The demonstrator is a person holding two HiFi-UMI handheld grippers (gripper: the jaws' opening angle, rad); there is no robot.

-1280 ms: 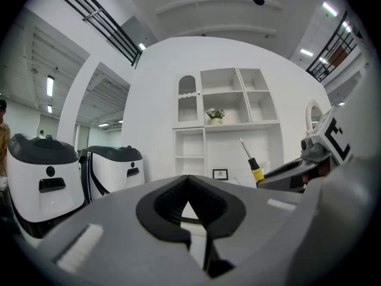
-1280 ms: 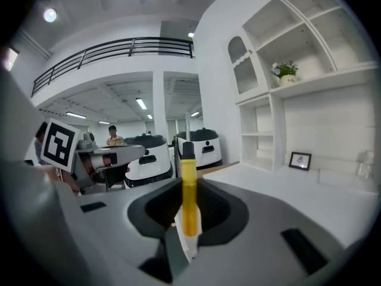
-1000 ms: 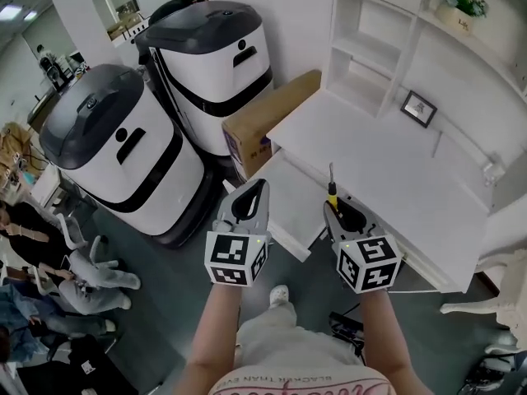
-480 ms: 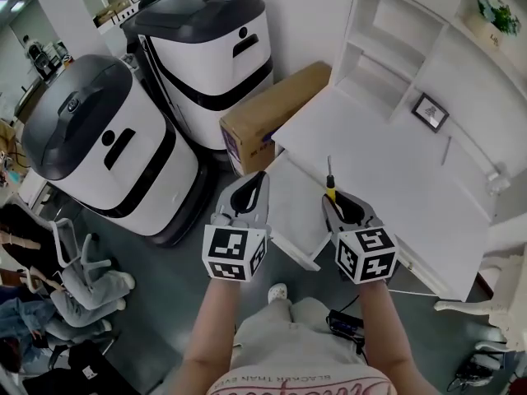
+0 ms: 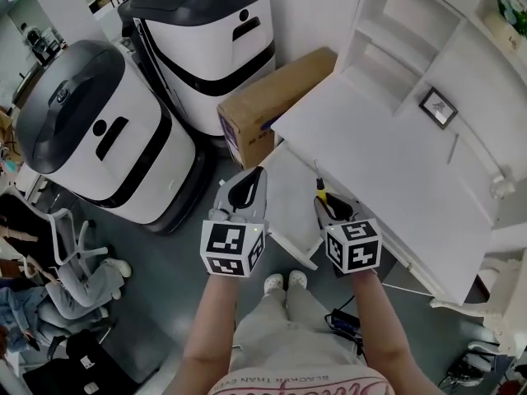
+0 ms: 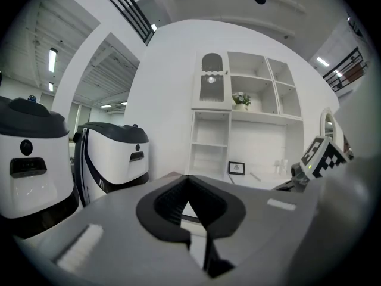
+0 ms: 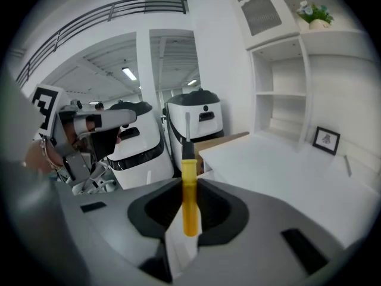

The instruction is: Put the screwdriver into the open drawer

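Observation:
A screwdriver (image 5: 320,189) with a yellow handle (image 7: 189,202) and a thin metal shaft (image 7: 187,128) is gripped by my right gripper (image 5: 324,202), shaft pointing forward past the fingertips. It hangs over the right part of the open white drawer (image 5: 290,189), which juts out from under the white desk (image 5: 387,163). My left gripper (image 5: 256,179) hovers at the drawer's left side with its jaws together and nothing between them. In the left gripper view its tips (image 6: 187,177) meet.
Two large white-and-black machines (image 5: 90,134) (image 5: 210,44) stand on the floor to the left. A cardboard box (image 5: 268,101) leans beside the desk. A framed picture (image 5: 438,105) and white shelves (image 5: 403,23) sit at the desk's back. Seated people (image 5: 49,286) are at far left.
Both grippers have come down and forward toward the drawer. The screwdriver has stayed in the right gripper and now hangs over the drawer's inside.

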